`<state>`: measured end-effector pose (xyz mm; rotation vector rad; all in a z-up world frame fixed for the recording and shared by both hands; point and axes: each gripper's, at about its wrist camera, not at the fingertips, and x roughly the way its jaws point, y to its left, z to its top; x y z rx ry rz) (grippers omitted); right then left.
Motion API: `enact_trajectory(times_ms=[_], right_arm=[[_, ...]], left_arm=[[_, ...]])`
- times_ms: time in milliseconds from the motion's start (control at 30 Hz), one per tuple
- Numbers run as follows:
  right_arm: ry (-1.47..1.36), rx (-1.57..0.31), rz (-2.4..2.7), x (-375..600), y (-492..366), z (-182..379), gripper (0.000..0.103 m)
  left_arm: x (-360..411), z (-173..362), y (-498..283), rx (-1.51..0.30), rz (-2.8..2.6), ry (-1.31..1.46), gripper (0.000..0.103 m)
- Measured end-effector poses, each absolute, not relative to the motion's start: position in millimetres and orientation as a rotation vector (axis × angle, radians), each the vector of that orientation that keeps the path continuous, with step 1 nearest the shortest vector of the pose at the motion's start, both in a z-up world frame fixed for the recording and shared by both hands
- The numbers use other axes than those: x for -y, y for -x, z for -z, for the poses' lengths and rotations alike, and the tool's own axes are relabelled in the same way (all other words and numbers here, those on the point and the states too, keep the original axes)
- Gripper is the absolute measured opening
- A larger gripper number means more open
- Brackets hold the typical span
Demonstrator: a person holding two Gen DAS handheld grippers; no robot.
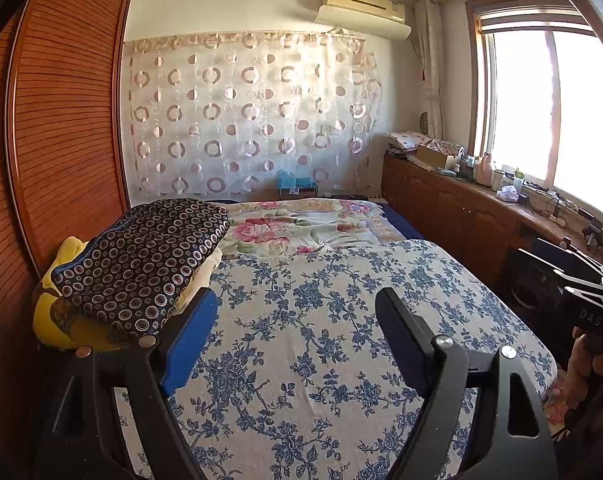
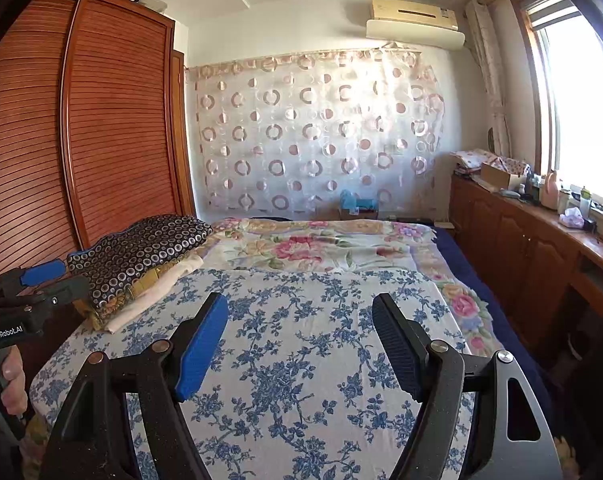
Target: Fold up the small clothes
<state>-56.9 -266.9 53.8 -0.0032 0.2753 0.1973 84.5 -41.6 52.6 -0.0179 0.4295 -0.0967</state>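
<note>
Looking along two hand-held grippers toward a bed (image 1: 441, 276) in a sunlit bedroom. A white cloth printed with blue flowers (image 1: 341, 340) lies spread flat over the near part of the bed, and it serves as the landmark for what follows.

Over the near edge of the blue-flowered cloth, the left hand-held gripper (image 1: 293, 336) hovers with its two fingers set wide apart and nothing between them; one finger has a blue pad, the other a black ribbed pad. The right hand-held gripper (image 2: 299, 340) hovers the same way above the same cloth, fingers wide apart and empty. Each gripper also shows at the edge of the other's view, held by a hand (image 2: 9, 380).

At the far left corner of the blue-flowered cloth sits a pile of clothes, just beside the cloth's edge. On top is a dark navy garment with small white and red rings (image 1: 141, 256). Beneath it are a yellow garment (image 1: 57, 312) and a cream one (image 2: 149, 296).

Beyond the blue-flowered cloth, a blanket with pink roses (image 1: 301, 228) covers the far half of the bed. Left of the cloth stands a slatted wooden wardrobe (image 1: 65, 120). Right of it runs a low wooden cabinet (image 1: 453, 208) under a bright window (image 1: 549, 112), its top cluttered with bottles and boxes. Behind the bed hangs a sheer curtain with ring patterns (image 1: 249, 112), below a wall air conditioner (image 1: 361, 10).
</note>
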Motion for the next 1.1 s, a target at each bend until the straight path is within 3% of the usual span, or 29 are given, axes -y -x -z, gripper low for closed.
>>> enact_trajectory(times_ms=[1100], right_arm=[[0.004,-0.267,-0.206,274.1,56.7,-53.3,0.077]], left_arm=[[41.4,-51.6,-83.1,-0.427,0.096,0.020,0.082]])
